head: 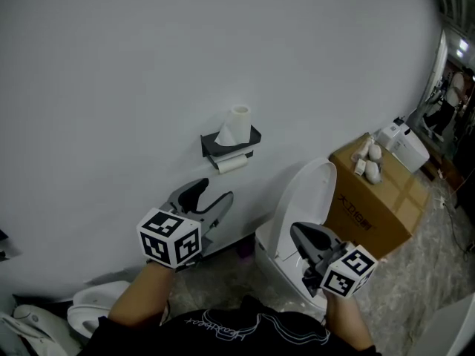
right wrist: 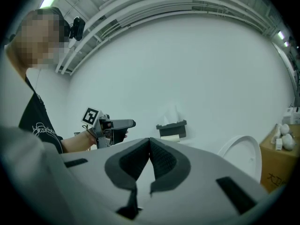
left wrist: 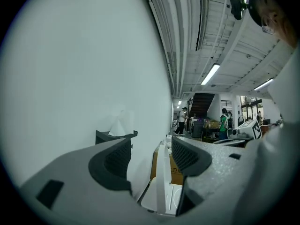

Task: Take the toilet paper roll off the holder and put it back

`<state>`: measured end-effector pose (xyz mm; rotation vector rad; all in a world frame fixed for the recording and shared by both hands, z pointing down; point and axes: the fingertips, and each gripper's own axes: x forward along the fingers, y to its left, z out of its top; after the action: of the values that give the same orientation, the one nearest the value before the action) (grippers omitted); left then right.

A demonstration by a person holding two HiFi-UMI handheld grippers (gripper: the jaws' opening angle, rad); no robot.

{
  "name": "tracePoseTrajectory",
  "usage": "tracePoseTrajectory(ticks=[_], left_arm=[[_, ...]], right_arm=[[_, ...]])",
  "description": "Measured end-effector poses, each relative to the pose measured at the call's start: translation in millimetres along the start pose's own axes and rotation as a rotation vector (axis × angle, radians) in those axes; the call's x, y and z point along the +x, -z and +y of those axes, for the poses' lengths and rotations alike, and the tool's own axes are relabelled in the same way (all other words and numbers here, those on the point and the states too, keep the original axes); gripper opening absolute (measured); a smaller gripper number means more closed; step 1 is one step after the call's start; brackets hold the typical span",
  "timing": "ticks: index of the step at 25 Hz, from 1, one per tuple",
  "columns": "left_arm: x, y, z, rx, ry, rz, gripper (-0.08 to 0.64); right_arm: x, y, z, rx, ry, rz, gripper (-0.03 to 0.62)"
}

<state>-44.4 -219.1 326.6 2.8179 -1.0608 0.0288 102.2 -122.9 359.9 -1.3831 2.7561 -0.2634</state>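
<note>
A black wall holder point(head: 231, 142) carries a toilet paper roll point(head: 232, 164) on its bar underneath. A second white roll point(head: 240, 121) stands upright on its top shelf beside a loose tissue. My left gripper point(head: 215, 190) is open and empty, below and left of the holder and pointing up toward it. In the left gripper view the holder point(left wrist: 115, 136) shows just beyond the left gripper point(left wrist: 151, 144). My right gripper point(head: 295, 229) is shut on nothing, low over the toilet. The right gripper view shows the right gripper point(right wrist: 150, 142), the holder point(right wrist: 171, 127) and the hanging roll point(right wrist: 171, 138) far ahead.
A white toilet point(head: 295, 215) with its lid raised stands right of the holder. Right of the toilet a cardboard box point(head: 378, 199) holds small white items. Another white toilet fixture point(head: 89, 306) lies at lower left. People stand in the distance point(left wrist: 180, 121).
</note>
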Motion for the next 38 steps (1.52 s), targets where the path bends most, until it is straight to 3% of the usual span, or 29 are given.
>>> tracePoseTrajectory(ticks=[17, 29, 38], left_arm=[[110, -31, 76, 0.071, -0.113, 0.042, 0.259], [165, -46, 90, 0.114, -0.137, 0.092, 0.331], [193, -51, 104, 0.107, -0.177, 0.132, 0.337]], right_arm=[[61, -19, -78, -0.007, -0.055, 0.052, 0.005], [97, -21, -98, -0.008, -0.138, 0.057, 0.005], [110, -23, -109, -0.008, -0.153, 0.054, 0.005]])
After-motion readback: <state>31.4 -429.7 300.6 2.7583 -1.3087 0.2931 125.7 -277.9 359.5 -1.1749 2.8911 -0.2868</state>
